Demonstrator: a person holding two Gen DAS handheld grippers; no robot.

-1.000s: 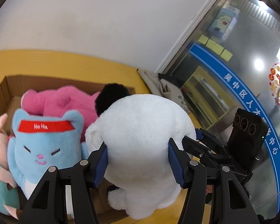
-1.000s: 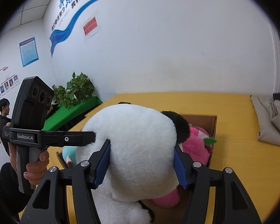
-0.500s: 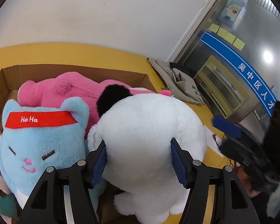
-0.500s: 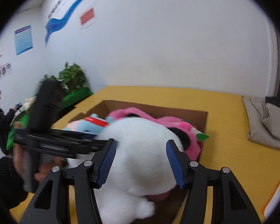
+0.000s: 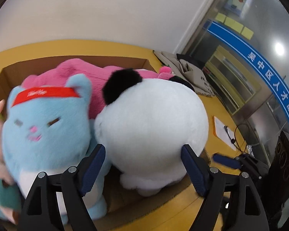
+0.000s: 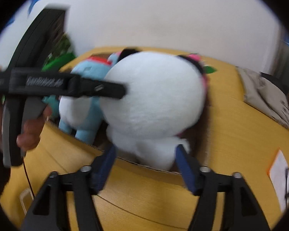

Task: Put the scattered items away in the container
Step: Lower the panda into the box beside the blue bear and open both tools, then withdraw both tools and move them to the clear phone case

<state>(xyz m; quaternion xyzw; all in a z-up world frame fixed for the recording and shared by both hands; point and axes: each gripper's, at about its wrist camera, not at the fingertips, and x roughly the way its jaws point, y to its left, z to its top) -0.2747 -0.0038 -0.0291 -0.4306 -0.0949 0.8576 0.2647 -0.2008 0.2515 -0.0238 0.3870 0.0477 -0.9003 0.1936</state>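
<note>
- Nearest the cameras, the left gripper (image 5: 143, 168) and the right gripper (image 6: 144, 165) are both spreading, jaws opening around the white panda plush (image 5: 150, 132); the blue pads look to be at or just off its fur, no longer squeezing it.
- Between those jaws, the panda sits at the near end of the cardboard box (image 5: 17, 69), its rump over the front edge and its black ear (image 5: 123, 84) toward the far wall of the box.
- By the look of it, the toy is light, soft and bulky: it gives under a pinch and springs back, so a two-sided hold low on the round body suits it best; fur is not slippery, and nothing is fragile.
- Just beside it lie a blue cat plush (image 5: 46, 127) and, behind both, a pink plush (image 5: 98, 79), crowding the box.
- Beyond, the yellow tabletop (image 6: 246, 127) carries a grey cloth bag (image 5: 188, 73) and a paper sheet (image 5: 223, 132).
- Farthest off stand a white wall (image 5: 106, 13) and a glass door (image 5: 246, 71).
</note>
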